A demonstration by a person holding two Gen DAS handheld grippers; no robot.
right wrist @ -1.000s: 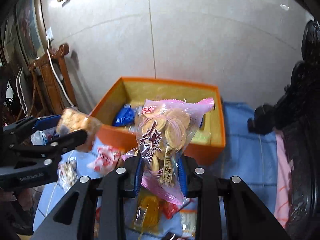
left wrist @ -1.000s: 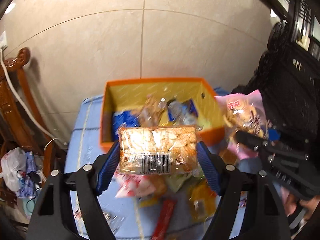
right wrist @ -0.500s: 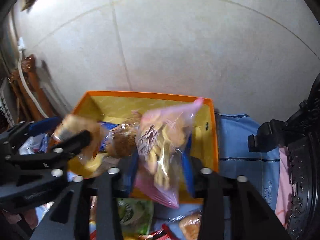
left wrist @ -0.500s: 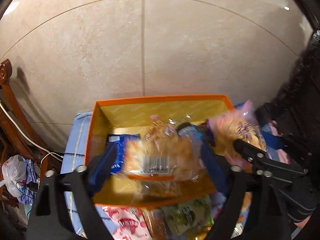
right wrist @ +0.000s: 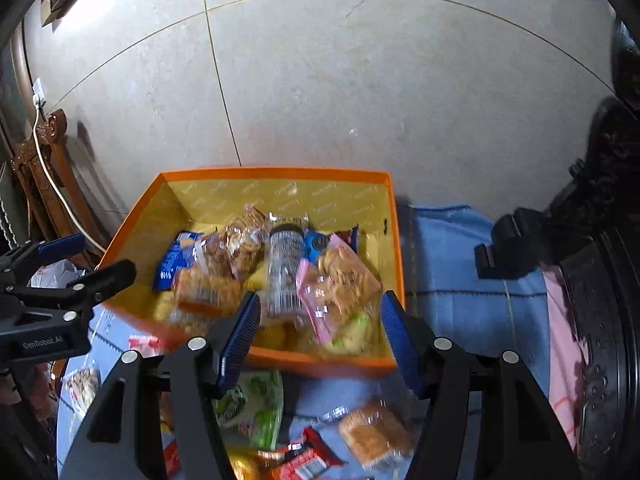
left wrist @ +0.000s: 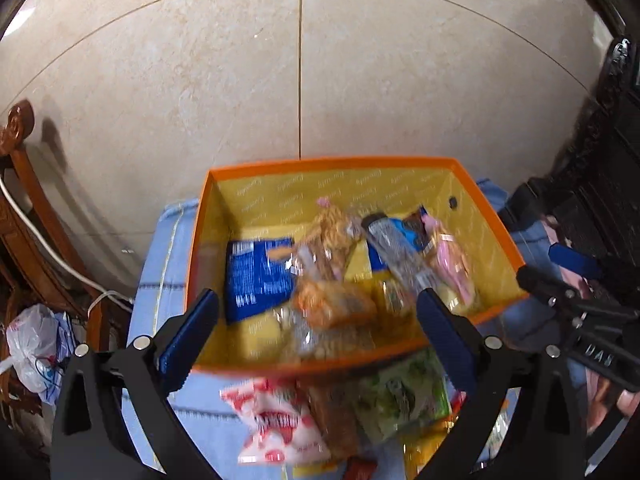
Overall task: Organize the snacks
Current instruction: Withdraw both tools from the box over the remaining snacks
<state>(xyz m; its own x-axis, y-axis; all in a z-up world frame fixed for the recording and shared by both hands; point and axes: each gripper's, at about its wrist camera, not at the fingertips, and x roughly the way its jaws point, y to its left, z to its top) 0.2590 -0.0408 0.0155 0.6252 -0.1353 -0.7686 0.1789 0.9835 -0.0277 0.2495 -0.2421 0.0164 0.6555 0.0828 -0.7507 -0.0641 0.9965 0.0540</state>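
Ahead of both grippers the orange box (right wrist: 276, 360) already holds a heap of snack packets, with the left gripper (left wrist: 316, 324) wide and the right gripper (right wrist: 320, 328) half-spread, both just opened and empty, while loose packets (right wrist: 372, 432) beneath them remain to sort.

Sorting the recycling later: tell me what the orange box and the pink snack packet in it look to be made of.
Orange box: probably cardboard, thin, stiff, straight-edged walls, with a glossy yellow printed lining.
Pink snack packet: thin plastic film, partly clear so the biscuits show, crinkled and catching glare.
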